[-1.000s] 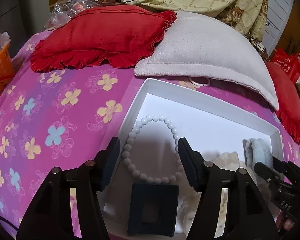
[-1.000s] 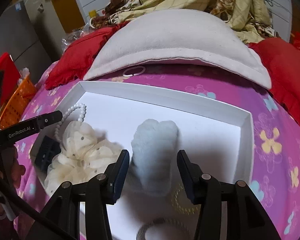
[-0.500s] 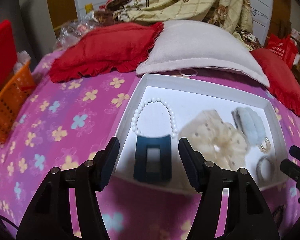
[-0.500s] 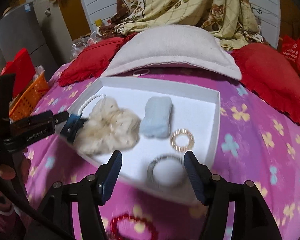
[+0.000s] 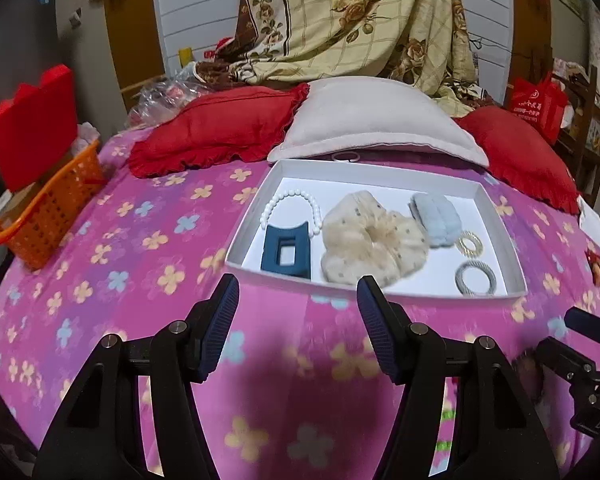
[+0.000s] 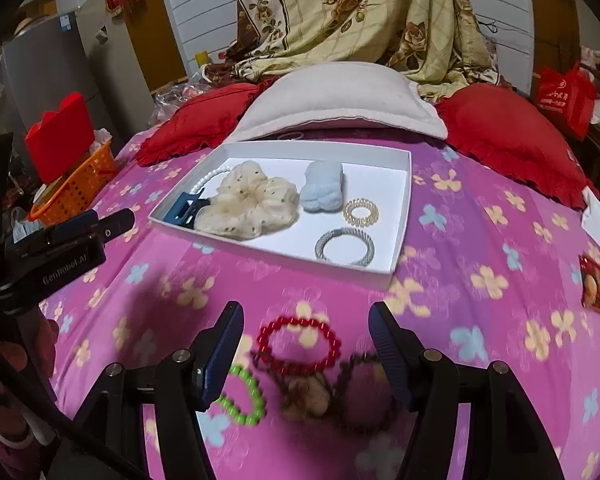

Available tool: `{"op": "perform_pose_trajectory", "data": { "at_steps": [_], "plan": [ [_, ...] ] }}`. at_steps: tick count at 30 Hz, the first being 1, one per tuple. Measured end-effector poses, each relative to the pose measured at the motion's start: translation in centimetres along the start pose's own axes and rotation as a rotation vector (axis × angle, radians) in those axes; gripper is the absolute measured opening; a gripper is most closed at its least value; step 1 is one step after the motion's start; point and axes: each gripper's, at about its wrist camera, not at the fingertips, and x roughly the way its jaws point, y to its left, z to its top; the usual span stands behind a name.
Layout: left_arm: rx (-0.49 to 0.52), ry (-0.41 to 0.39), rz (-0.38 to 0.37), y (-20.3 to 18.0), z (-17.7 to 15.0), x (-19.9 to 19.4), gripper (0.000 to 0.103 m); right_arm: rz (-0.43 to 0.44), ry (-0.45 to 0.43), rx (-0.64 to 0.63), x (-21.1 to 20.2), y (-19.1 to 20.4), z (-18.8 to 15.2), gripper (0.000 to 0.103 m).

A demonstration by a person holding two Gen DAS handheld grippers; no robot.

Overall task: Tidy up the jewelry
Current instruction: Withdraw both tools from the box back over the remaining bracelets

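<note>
- L gripper (image 5: 296, 308) hangs over the pink flowered bedspread (image 5: 140, 264), jaws wide apart, nothing betw. them; it sits just short of the white tray's (image 5: 496, 216) near edge.
- R gripper (image 6: 306, 332) also spread wide, empty, low over the bedspread near its front edge; red bead bracelet (image 6: 298, 346) lies on the cloth betw. its fingers, not touched.
- Beside that: green bead bracelet (image 6: 242, 398) to the left, a blurred brown fuzzy piece (image 6: 306, 394) and a dark bead loop (image 6: 364, 392) just behind, all outside the tray.
- In the tray: white pearl bracelet (image 5: 290, 208) at far left corner, navy claw clip (image 5: 286, 250) at near left, touching the pearls; cream dotted scrunchie (image 5: 372, 238) mid; pale blue fluffy scrunchie (image 5: 436, 218) to its right; gold coil tie (image 5: 471, 243) & grey coil tie (image 5: 476, 278) at the right side, apart from each other.
- Tray's far edge butts under a grey pillow (image 5: 372, 124); red cushions (image 5: 220, 128) flank it; a thin ring (image 5: 345, 157) peeks out betw. pillow & tray.
- Orange basket (image 5: 48, 216) w/ red box at the bed's left edge, well apart from tray.
- Small packet (image 6: 592, 286) on the right edge of the bed.
- Open cloth on left of tray & betw. tray and the loose bracelets.
</note>
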Motion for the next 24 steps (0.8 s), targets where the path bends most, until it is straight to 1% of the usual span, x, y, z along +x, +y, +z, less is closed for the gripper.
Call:
{"op": "perform_pose_trajectory", "data": {
  "at_steps": [3,6,9,15,24],
  "plan": [
    [0.012,-0.011,0.007,-0.5,-1.2,-1.5,0.061,-0.006,-0.012,0.004,-1.2,0.2,-1.1,0.063],
    [0.016,-0.027,0.006,-1.0,-2.1,-2.9,0.061,-0.012,-0.023,0.009,-2.3,0.3,-1.9,0.066],
    [0.014,-0.034,-0.002,-1.4,-2.9,-3.9,0.061,-0.024,-0.033,0.004,-3.0,0.5,-2.4,0.067],
    [0.008,-0.037,-0.011,-1.9,-3.9,-5.3,0.061,-0.034,-0.053,-0.007,-4.5,0.8,-3.2,0.067],
    [0.016,-0.060,-0.004,-2.5,-4.7,-7.0,0.061,-0.039,-0.078,-0.033,-6.2,1.3,-3.7,0.067]
  ]
}}
